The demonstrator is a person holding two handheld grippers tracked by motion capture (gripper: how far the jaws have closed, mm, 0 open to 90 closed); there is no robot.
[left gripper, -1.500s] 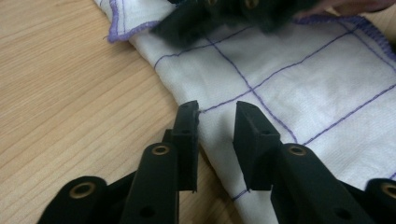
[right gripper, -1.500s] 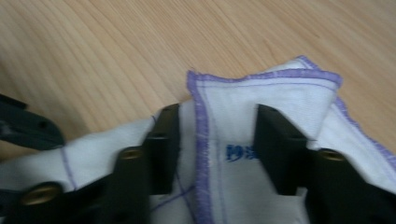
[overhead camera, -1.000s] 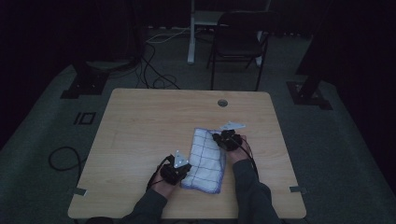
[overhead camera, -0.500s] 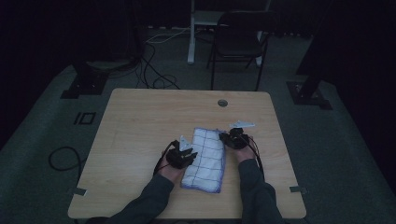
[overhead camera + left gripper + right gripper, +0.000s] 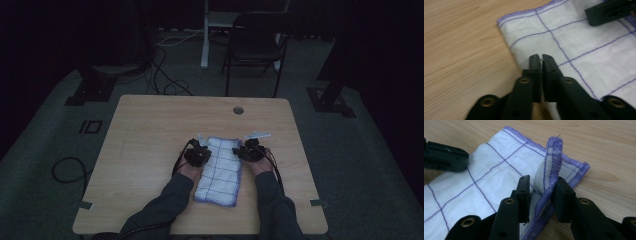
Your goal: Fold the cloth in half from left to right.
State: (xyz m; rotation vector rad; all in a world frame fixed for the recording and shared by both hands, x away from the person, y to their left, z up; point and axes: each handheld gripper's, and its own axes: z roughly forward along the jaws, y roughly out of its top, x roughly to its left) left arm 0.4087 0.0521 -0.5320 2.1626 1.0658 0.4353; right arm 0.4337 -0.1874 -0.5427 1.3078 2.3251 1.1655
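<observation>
Black left claw [image 5: 541,57] pressed together at the edge of the checked cloth [image 5: 220,170], likely to pin it for folding; any fabric pinched inside hard to tell. Right claw [image 5: 543,182] spread, having just been opening around the upright purple hem [image 5: 554,147]; cloth flat on the wooden surface [image 5: 150,130] between both.

No legible text, labels, brands, numbers or signs in any view. Cloth [image 5: 220,170] carries purple grid lines only; counter [image 5: 150,130] bears plain wood grain.

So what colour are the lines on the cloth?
Purple lines on the white cloth, clearest in the right gripper view.
</observation>
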